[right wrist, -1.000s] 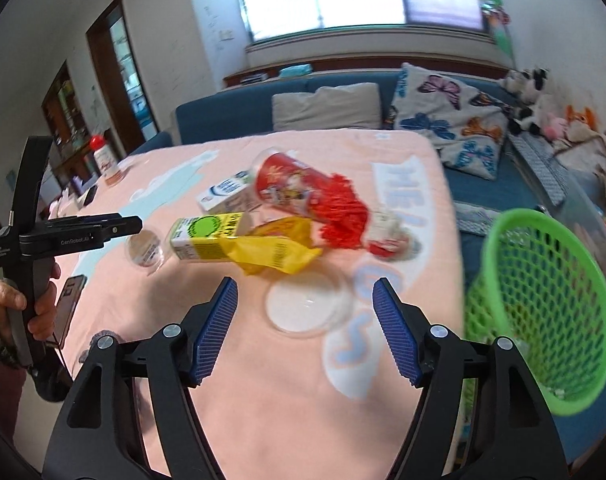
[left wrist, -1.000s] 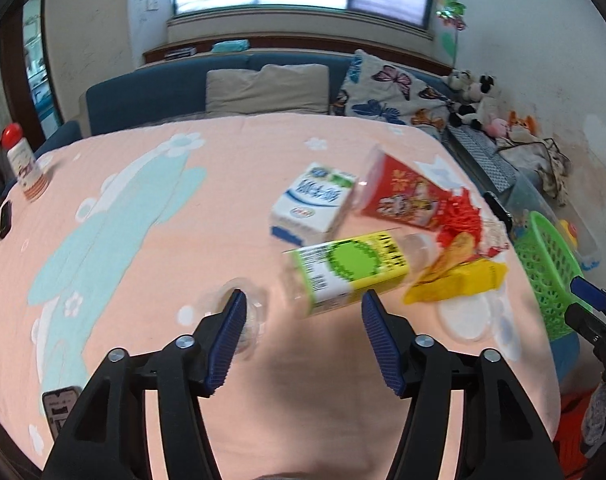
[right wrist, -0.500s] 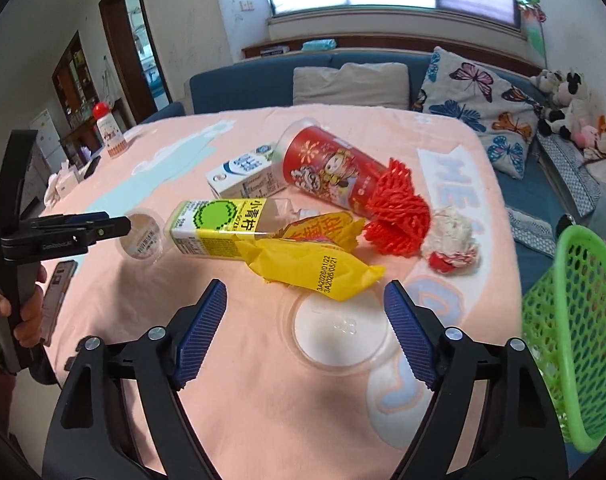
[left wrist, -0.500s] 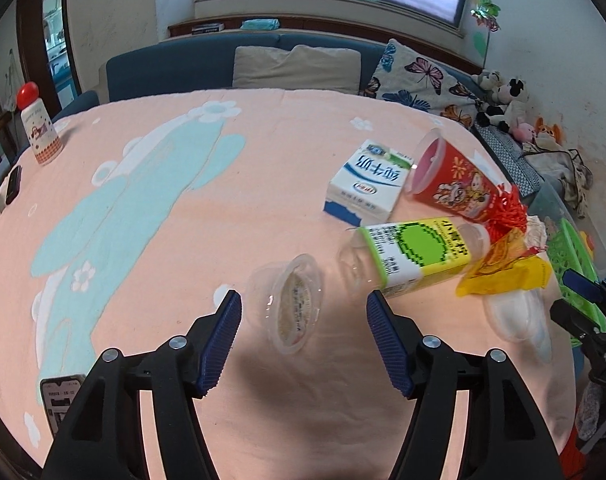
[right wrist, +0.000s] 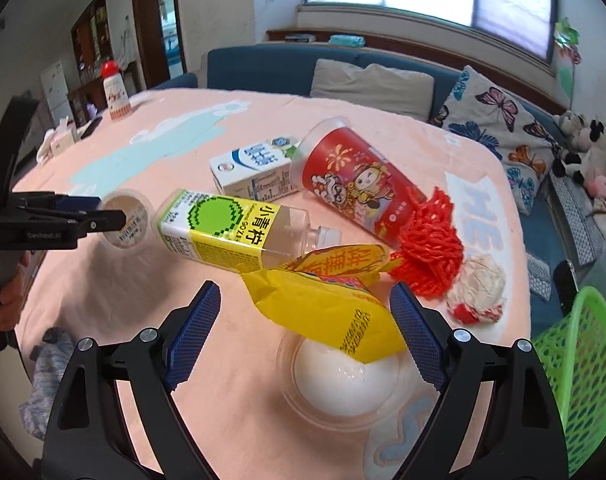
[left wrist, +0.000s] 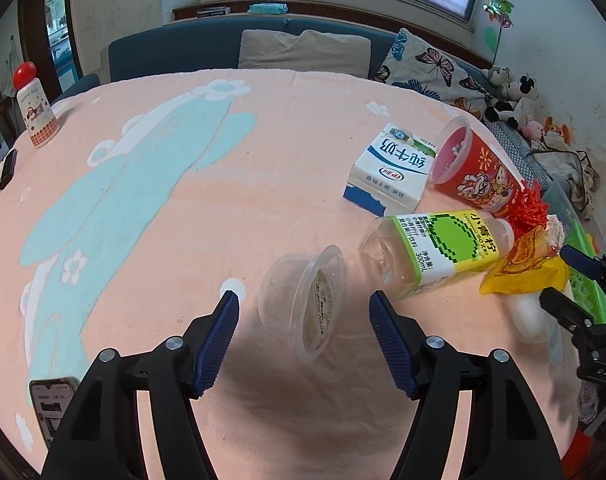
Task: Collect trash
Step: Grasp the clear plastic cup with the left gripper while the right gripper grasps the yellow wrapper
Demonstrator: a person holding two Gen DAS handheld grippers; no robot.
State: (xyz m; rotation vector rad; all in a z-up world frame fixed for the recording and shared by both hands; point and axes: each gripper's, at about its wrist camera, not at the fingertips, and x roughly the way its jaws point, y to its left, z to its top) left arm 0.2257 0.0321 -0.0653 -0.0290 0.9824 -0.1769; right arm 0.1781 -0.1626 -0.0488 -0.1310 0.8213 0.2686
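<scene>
Approach phase on both sides, nothing grabbed yet. Left gripper [left wrist: 303,332] has just been widening, jaws apart, straddling the small clear plastic pudding cup [left wrist: 305,300] lying on its side on the peach towel-covered table [left wrist: 183,208]; pads not touching it. Right gripper [right wrist: 305,328] also just opened further, jaws wide, with the crumpled yellow snack wrapper [right wrist: 335,312] between them and the clear round plastic lid [right wrist: 343,384] under it at 6 o'clock; no contact visible. Next, my read: left drops a bit more and closes across the cup wall, gently since thin plastic will buckle; right closes on the wrapper, then both carry to the green mesh plastic basket [right wrist: 583,380], off the table edge at 4 o'clock in the right view. Rest of the trash pile: clear bottle with green-yellow label [right wrist: 227,228] at 11 o'clock of the wrapper, reads 小青柠, 300mL; white-blue milk carton [left wrist: 391,172] reads 纯牛奶; red printed plastic cup [right wrist: 355,184] on its side, red net mesh [right wrist: 431,248] and crumpled white tissue ball [right wrist: 479,284] at 2 o'clock. Left gripper body reads GenRobot.AI in the right view
</scene>
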